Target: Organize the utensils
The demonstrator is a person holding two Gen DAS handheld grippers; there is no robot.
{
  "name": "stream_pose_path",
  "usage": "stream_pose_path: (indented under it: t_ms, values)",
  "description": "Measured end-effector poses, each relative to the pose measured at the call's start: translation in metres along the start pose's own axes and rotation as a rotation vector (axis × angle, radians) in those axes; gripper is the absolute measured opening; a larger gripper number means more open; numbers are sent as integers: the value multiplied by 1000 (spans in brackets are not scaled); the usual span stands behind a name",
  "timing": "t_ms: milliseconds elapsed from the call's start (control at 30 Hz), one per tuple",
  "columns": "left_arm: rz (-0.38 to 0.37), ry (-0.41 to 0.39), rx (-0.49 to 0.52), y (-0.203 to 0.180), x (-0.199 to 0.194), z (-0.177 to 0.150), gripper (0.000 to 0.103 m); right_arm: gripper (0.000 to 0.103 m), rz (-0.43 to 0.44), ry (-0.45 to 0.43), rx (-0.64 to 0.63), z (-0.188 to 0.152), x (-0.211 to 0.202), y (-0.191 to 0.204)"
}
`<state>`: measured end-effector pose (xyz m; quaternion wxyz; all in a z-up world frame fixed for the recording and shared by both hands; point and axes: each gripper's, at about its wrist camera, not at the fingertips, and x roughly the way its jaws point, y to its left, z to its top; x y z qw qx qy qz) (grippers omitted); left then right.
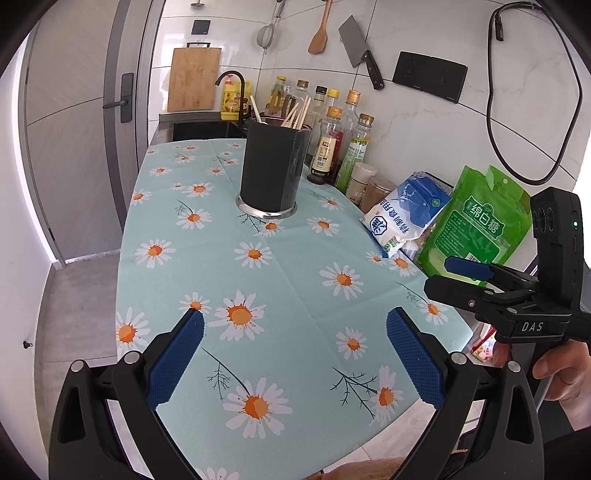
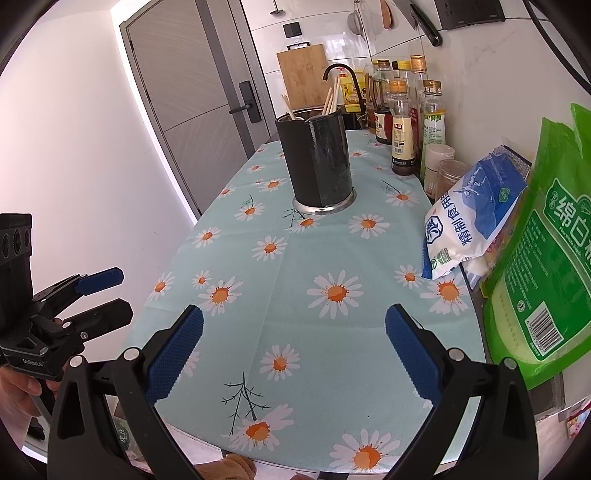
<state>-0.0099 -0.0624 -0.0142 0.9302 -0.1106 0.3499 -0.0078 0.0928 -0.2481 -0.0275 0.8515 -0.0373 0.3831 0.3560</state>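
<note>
Kitchen counter covered by a pale blue cloth (image 1: 295,280) printed with white and orange daisies, set against a white tiled wall. Toward the far end of the cloth stands a tall black utensil holder (image 1: 273,166) on a round metal base, upright, with several wooden chopsticks (image 1: 295,114) leaning out of its top. Behind and to the right of the holder, a cluster of sauce and oil bottles (image 1: 332,144) lines the wall. Nearer along the same wall lie a blue and white bag of salt (image 1: 402,218) and a green bag of sugar (image 1: 476,225), touching each other. On the wall hang a cleaver (image 1: 360,51), a wooden spatula (image 1: 319,31) and a mesh strainer (image 1: 266,33); a cutting board (image 1: 194,79) leans beside a black tap.

Left gripper (image 1: 295,325) hovers over the near end of the cloth, its blue-padded fingers spread wide with nothing between them. Right gripper (image 2: 294,323) hovers alongside, likewise spread wide and holding nothing. Both are well apart from the holder.
</note>
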Motion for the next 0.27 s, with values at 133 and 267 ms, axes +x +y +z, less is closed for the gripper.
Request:
stream_pose_path:
  t_ms: [133, 267]
  values:
    - [3, 4, 1, 0, 1, 0, 97, 98, 1, 2, -3, 1, 1, 0]
    - [3, 7, -9, 2, 3, 1, 97, 98, -2, 3, -1, 1, 1, 0]
